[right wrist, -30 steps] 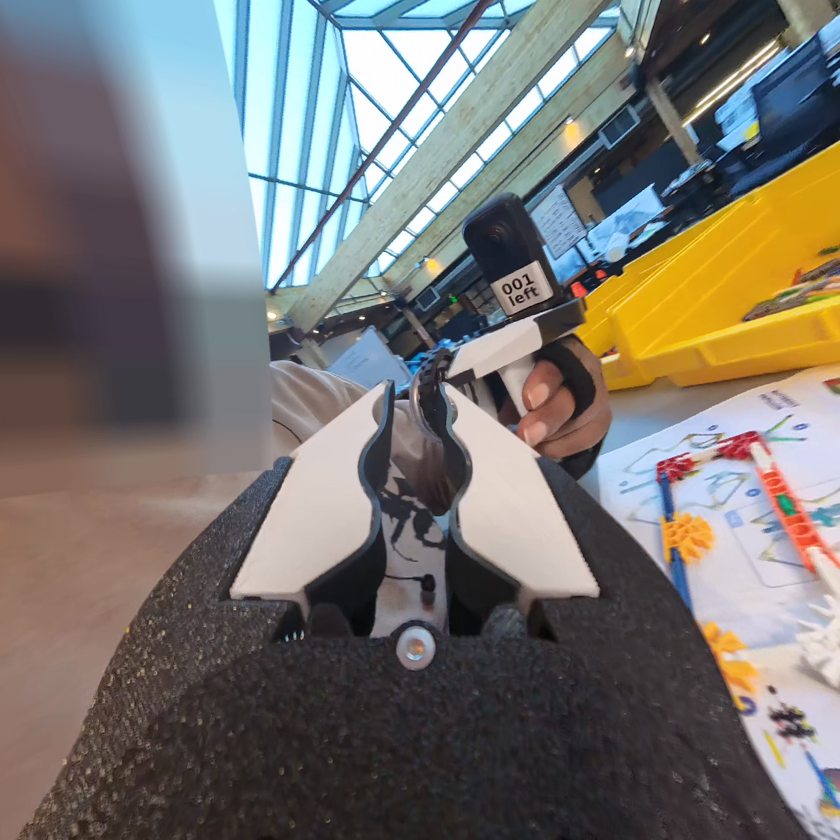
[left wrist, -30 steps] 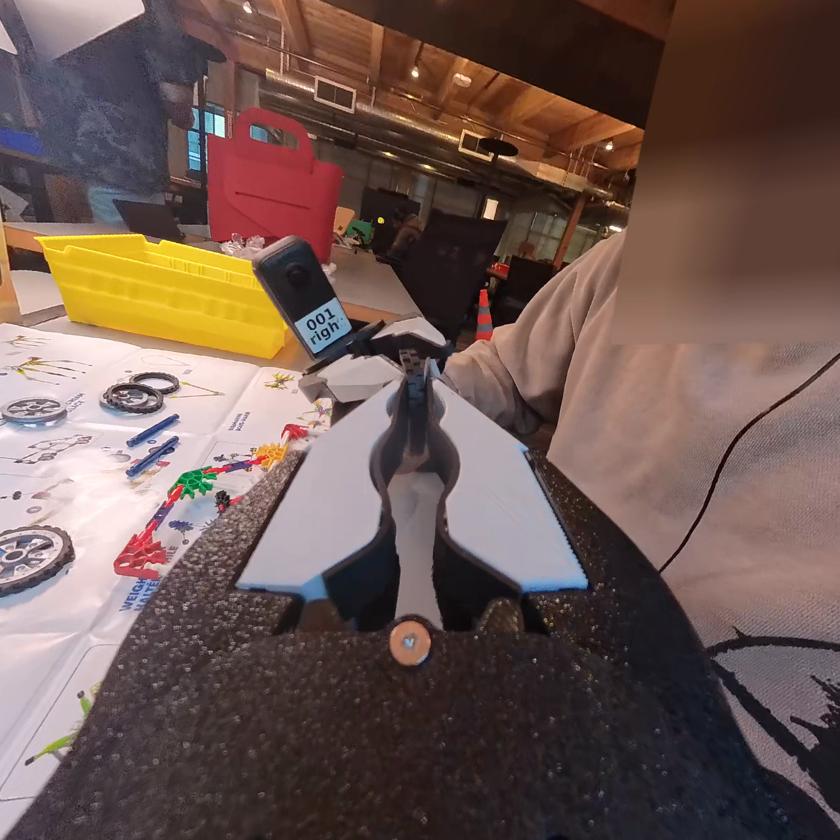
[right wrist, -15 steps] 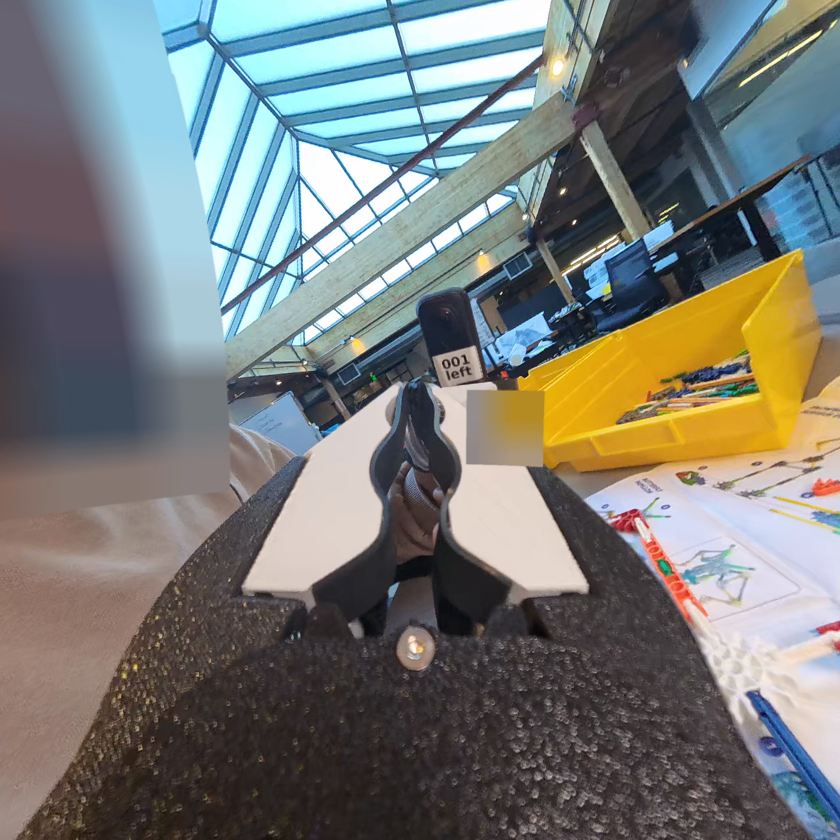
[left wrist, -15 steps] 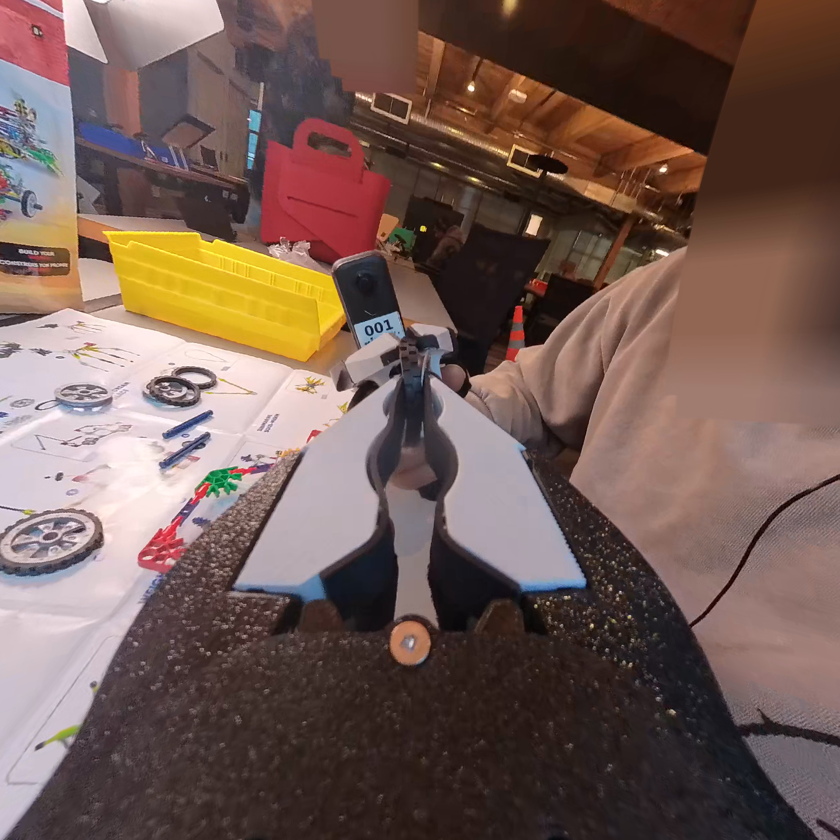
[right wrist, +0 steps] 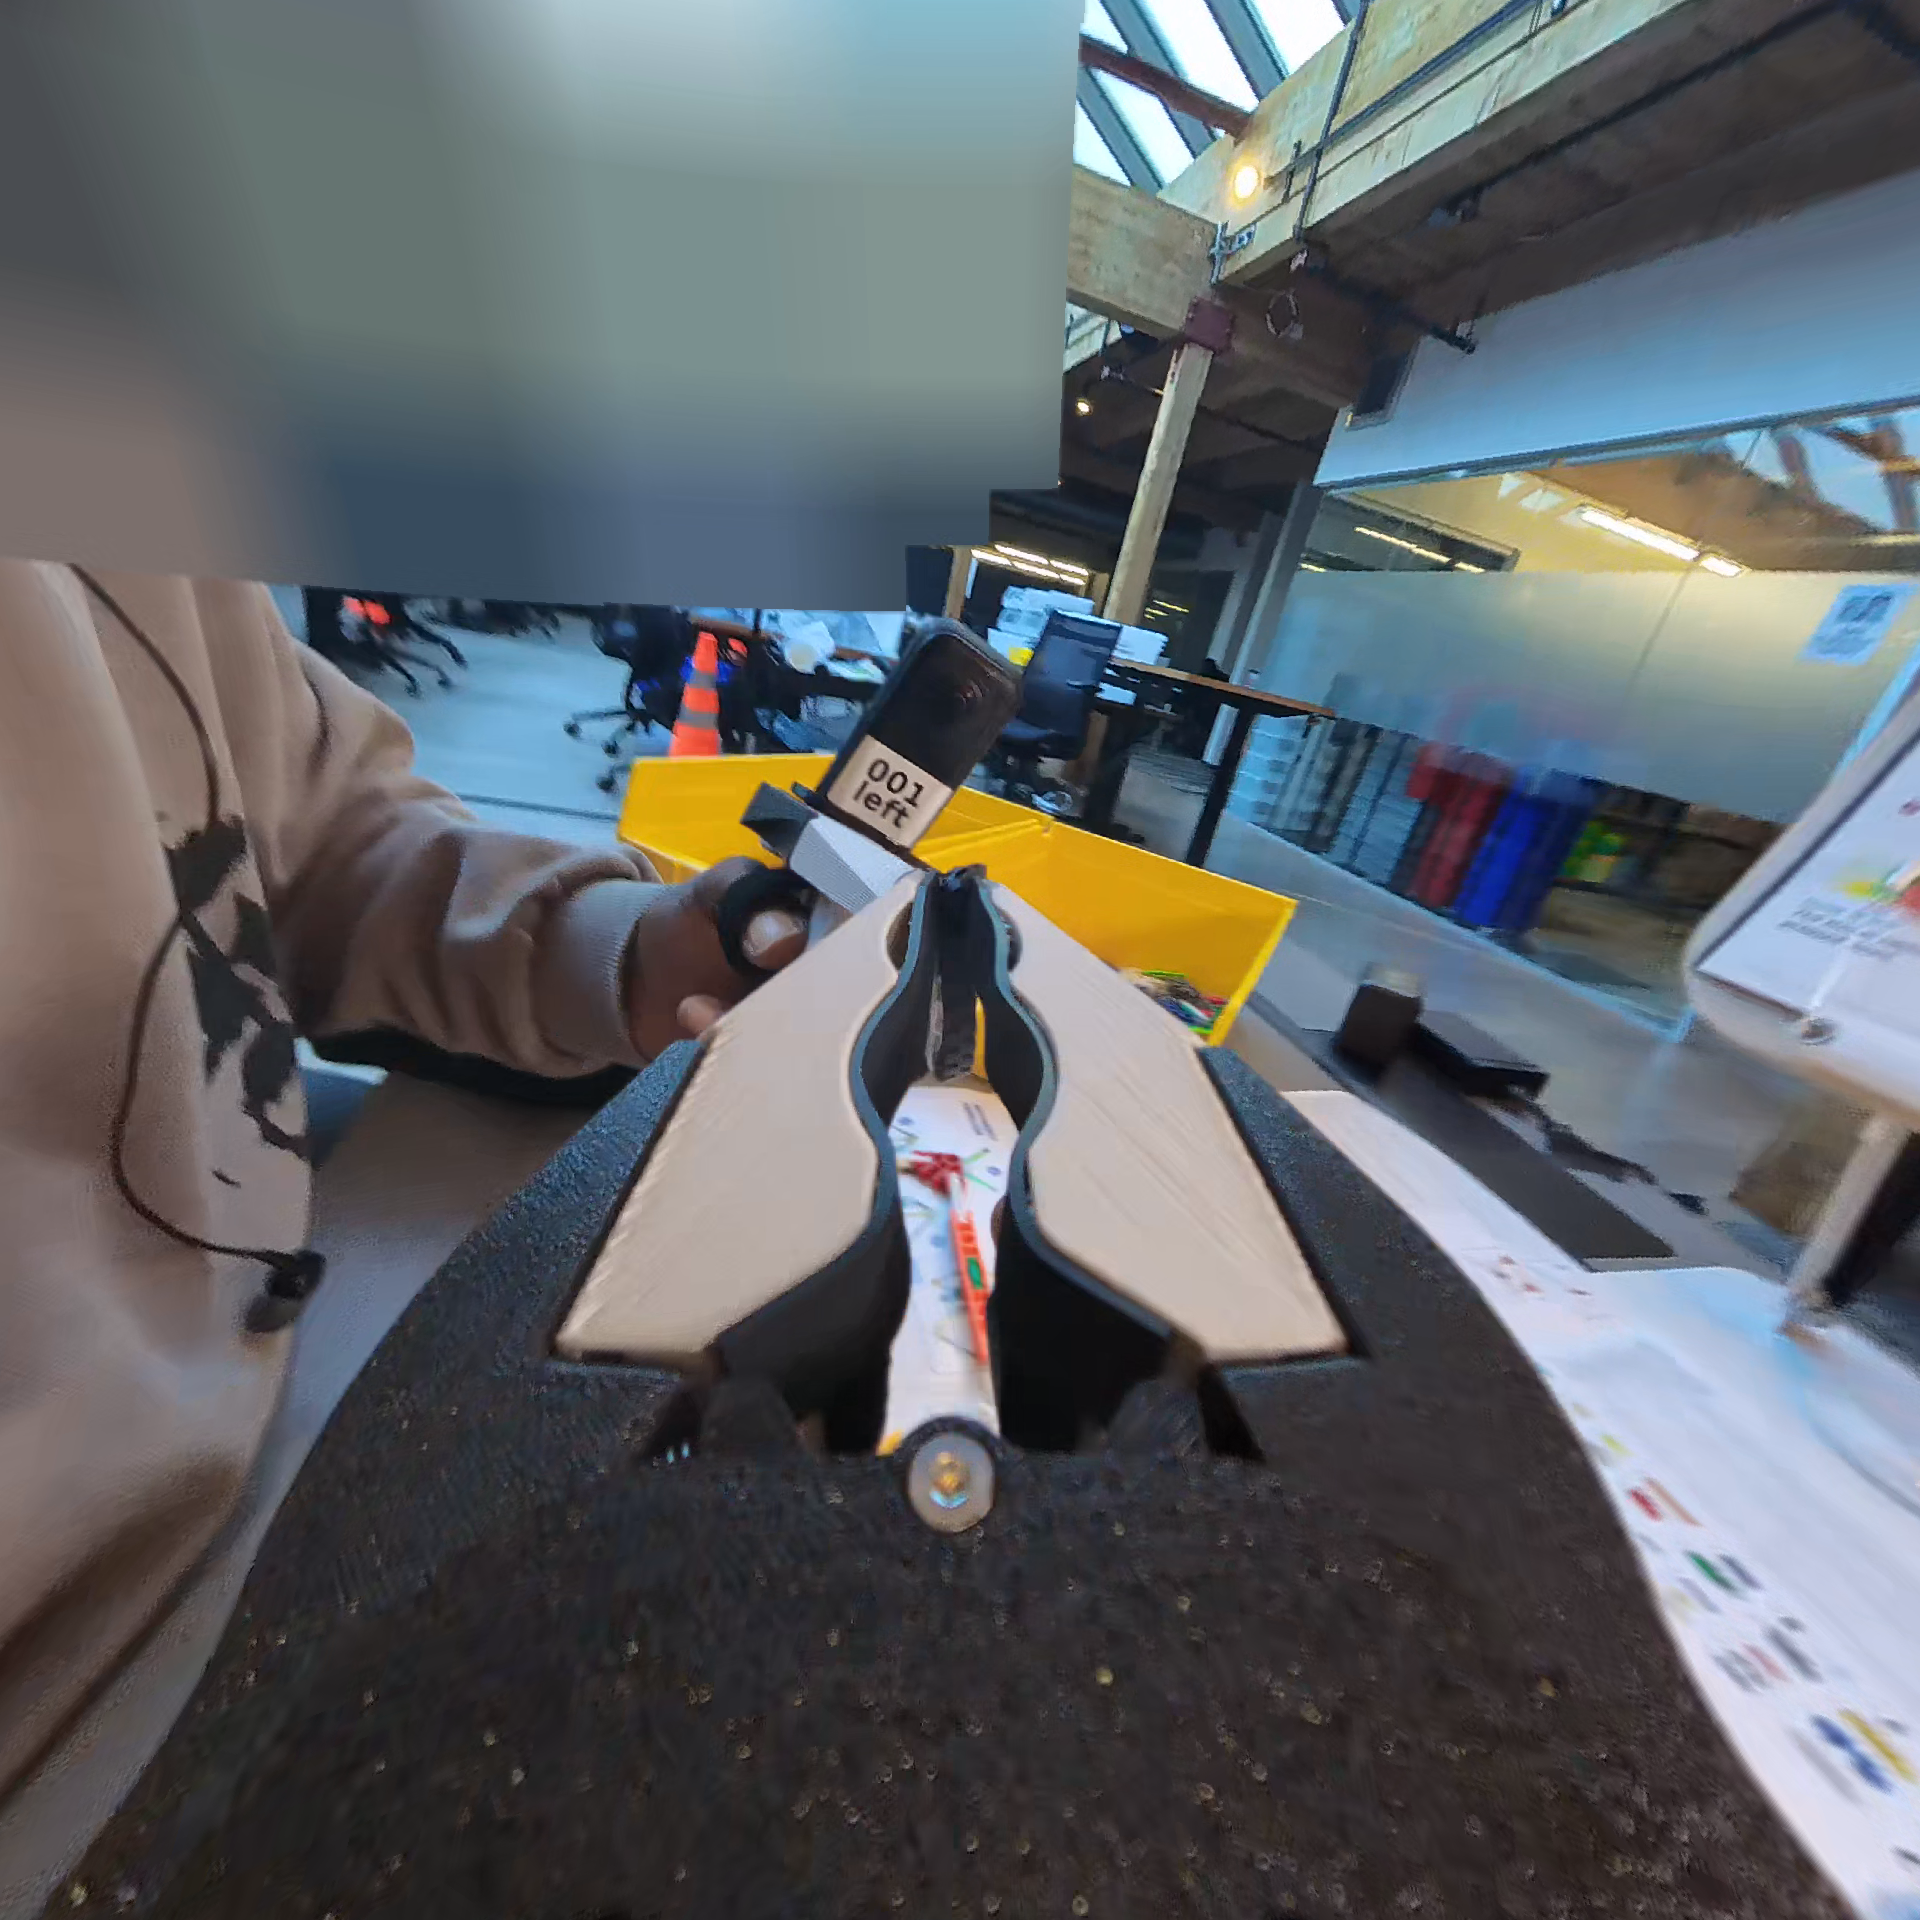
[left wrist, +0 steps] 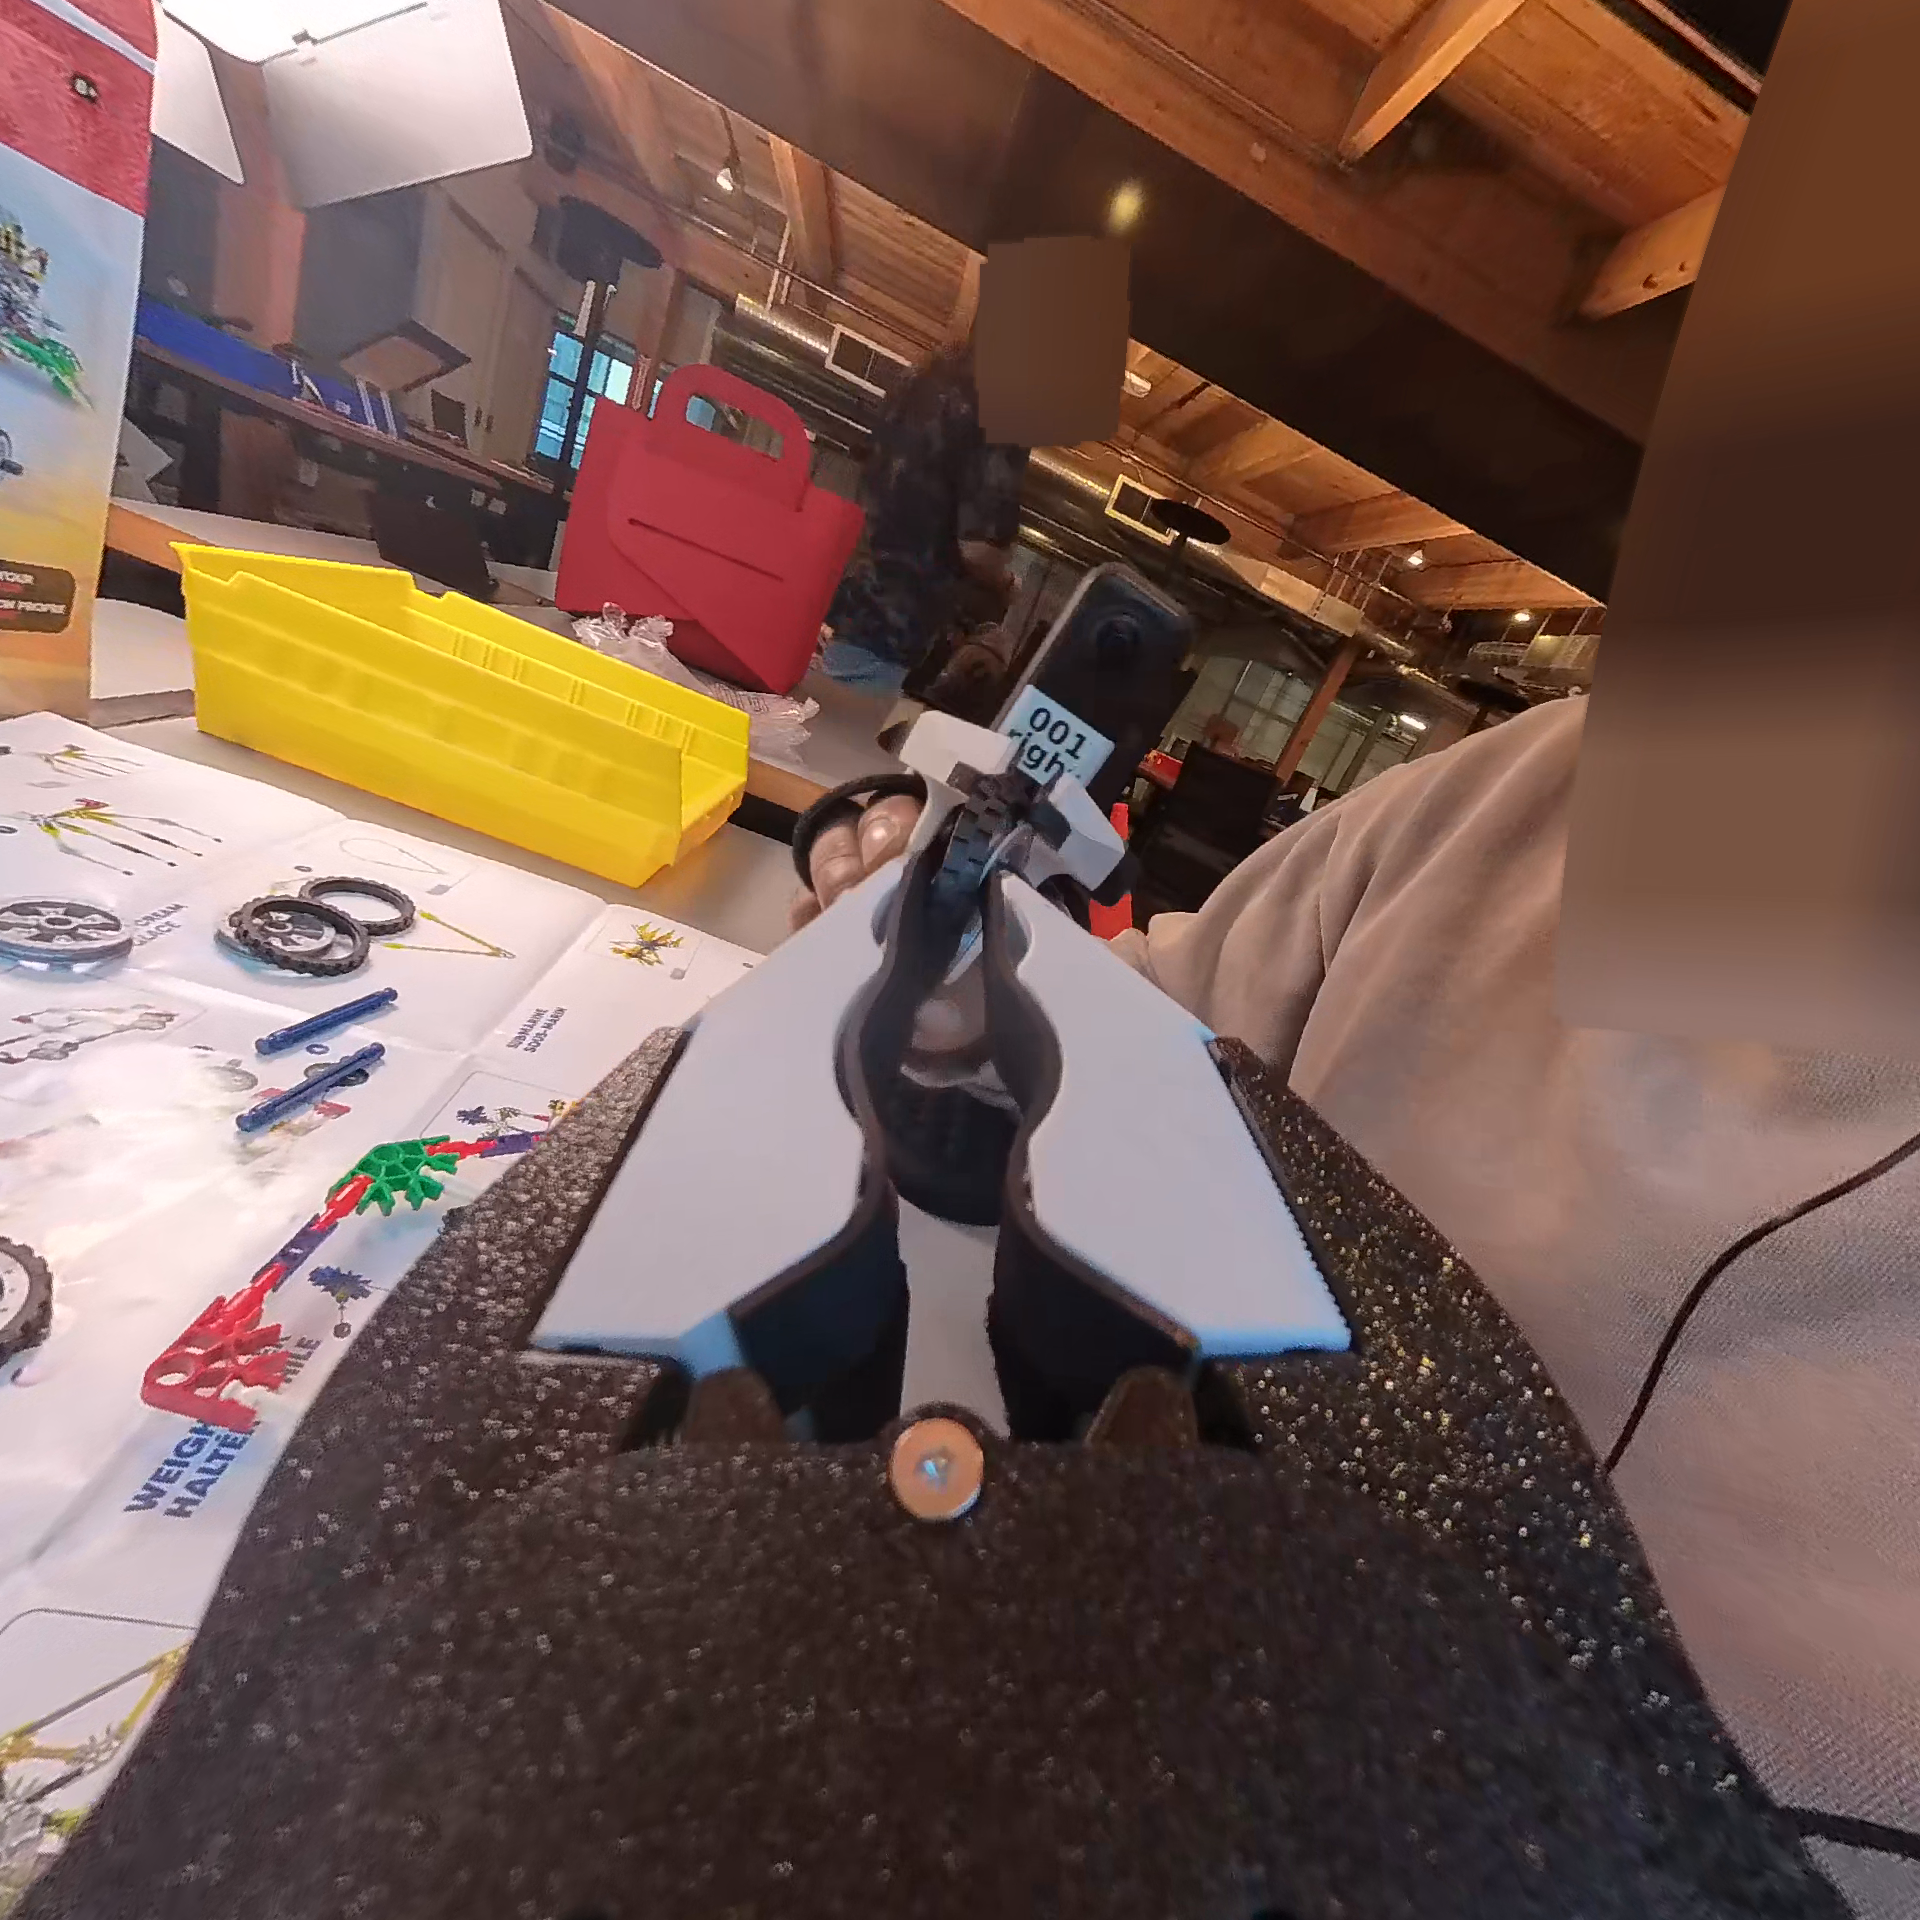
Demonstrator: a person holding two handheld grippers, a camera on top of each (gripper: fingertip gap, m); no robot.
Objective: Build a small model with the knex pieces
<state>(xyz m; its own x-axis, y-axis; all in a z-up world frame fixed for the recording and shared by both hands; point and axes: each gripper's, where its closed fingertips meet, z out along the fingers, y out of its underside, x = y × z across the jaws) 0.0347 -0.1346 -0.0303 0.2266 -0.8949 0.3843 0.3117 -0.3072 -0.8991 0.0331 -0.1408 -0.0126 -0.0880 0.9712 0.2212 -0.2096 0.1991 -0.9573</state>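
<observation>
Here, in the left wrist view, the left gripper (left wrist: pixel 971 883) is seen raised above the tabletop (left wrist: pixel 727 862). Its jaws are clenched on a small black tyre (left wrist: pixel 966 842) with a toothed tread. The right gripper (left wrist: pixel 997 821) is met tip to tip just behind the tyre and is carried by a hand (left wrist: pixel 852 852). On the instruction sheet (left wrist: pixel 520 997), toward the left edge of the tabletop, loose parts are left: two more black tyres (left wrist: pixel 301 930), a grey wheel (left wrist: pixel 57 930) and two blue rods (left wrist: pixel 322 1023). Nearer, a chain of coloured pieces is already joined, from a green connector (left wrist: pixel 400 1169) to a red connector (left wrist: pixel 213 1371). A yellow bin (left wrist: pixel 468 707) is placed by the far edge, and a red bag (left wrist: pixel 707 561) behind it.

In the right wrist view, the jaws of the right gripper (right wrist: pixel 951 894) are drawn almost together on a dark toothed piece, apparently the same tyre (right wrist: pixel 954 997); whether a hub is inside it cannot be told. The left gripper (right wrist: pixel 914 883) is touching the tips. Below, an orange piece (right wrist: pixel 966 1257) is lying on the sheet (right wrist: pixel 1558 1455), and another yellow bin (right wrist: pixel 1143 894) with coloured parts is seen beyond.
</observation>
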